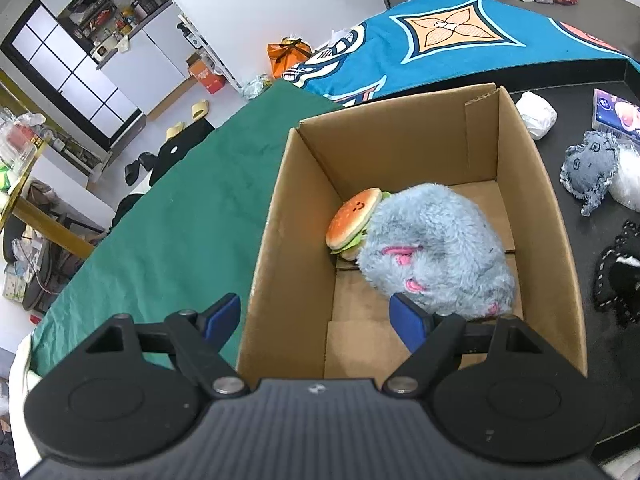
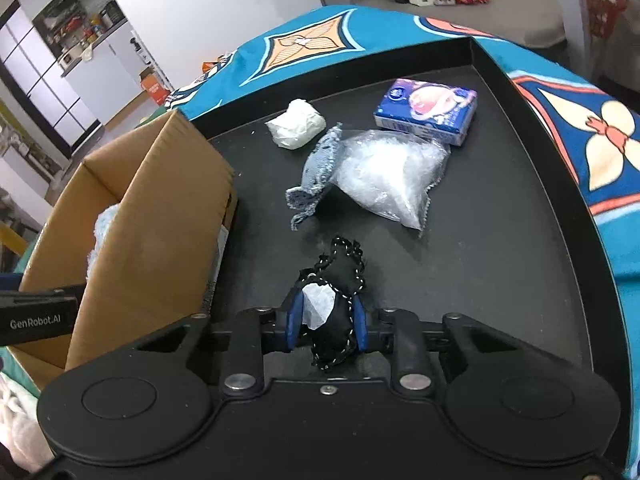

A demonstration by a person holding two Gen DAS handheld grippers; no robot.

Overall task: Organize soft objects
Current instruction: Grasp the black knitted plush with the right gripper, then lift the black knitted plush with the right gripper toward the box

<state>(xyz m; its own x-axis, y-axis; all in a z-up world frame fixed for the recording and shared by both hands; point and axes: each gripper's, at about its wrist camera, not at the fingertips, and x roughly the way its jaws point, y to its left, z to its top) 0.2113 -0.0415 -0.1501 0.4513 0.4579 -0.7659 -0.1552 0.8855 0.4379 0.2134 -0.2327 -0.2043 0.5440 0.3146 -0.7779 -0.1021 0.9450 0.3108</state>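
Observation:
An open cardboard box holds a fluffy grey-blue plush and a burger plush. My left gripper is open and empty, straddling the box's near left wall. My right gripper is shut on a black stitched soft toy with a white tag, over the black tray. The box also shows in the right wrist view. On the tray lie a denim soft toy, a clear plastic bag, a white bundle and a blue tissue pack.
A green cloth covers the table left of the box. A blue patterned cloth lies behind the tray. The tray has raised rims. The room behind is cluttered with shelves and bags.

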